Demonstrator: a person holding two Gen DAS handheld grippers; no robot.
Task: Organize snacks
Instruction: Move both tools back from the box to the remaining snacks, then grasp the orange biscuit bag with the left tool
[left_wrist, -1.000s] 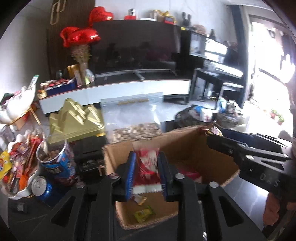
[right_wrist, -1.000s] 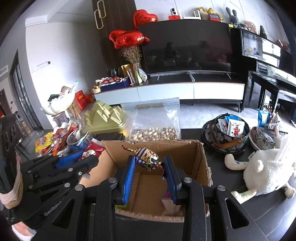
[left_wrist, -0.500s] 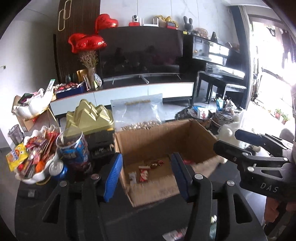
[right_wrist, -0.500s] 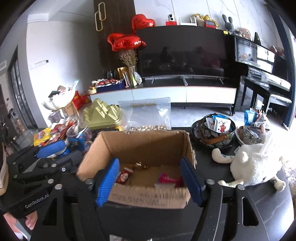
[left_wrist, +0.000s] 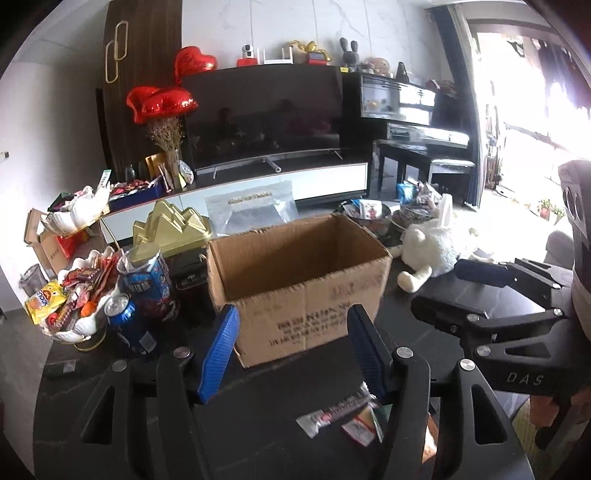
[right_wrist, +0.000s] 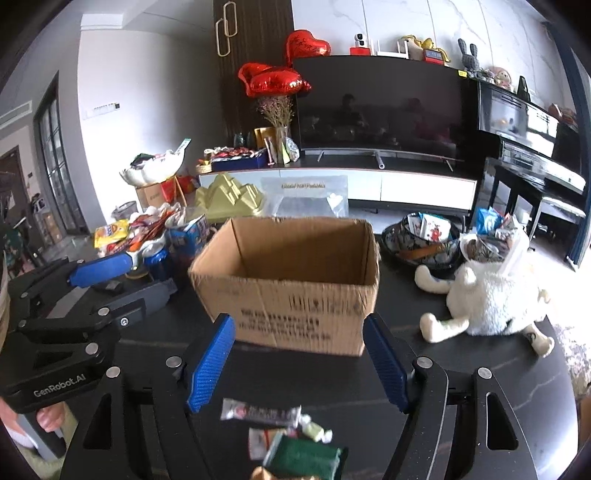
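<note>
An open cardboard box (left_wrist: 295, 273) (right_wrist: 291, 273) stands on the dark table; its inside is hidden from here. My left gripper (left_wrist: 293, 350) is open and empty, pulled back in front of the box. My right gripper (right_wrist: 297, 363) is open and empty, also in front of the box. Loose snack packets lie on the table near me: a grey and red bar (left_wrist: 332, 411) (right_wrist: 260, 411), a small white and red packet (left_wrist: 360, 430) and a green packet (right_wrist: 303, 456). Each gripper shows in the other's view, right (left_wrist: 480, 291) and left (right_wrist: 110, 280).
A white bowl heaped with snacks (left_wrist: 70, 302), a blue can (left_wrist: 125, 317) and a blue tub (left_wrist: 147, 284) stand left of the box. A white plush sheep (right_wrist: 491, 299) and snack-filled bowls (right_wrist: 421, 240) are at the right. A gold box (left_wrist: 173, 229) and clear bag (left_wrist: 255, 210) stand behind.
Both grippers opened and let their snacks fall into the box, then drew back and down. The box now stands farther away and loose packets show on the table in front.
</note>
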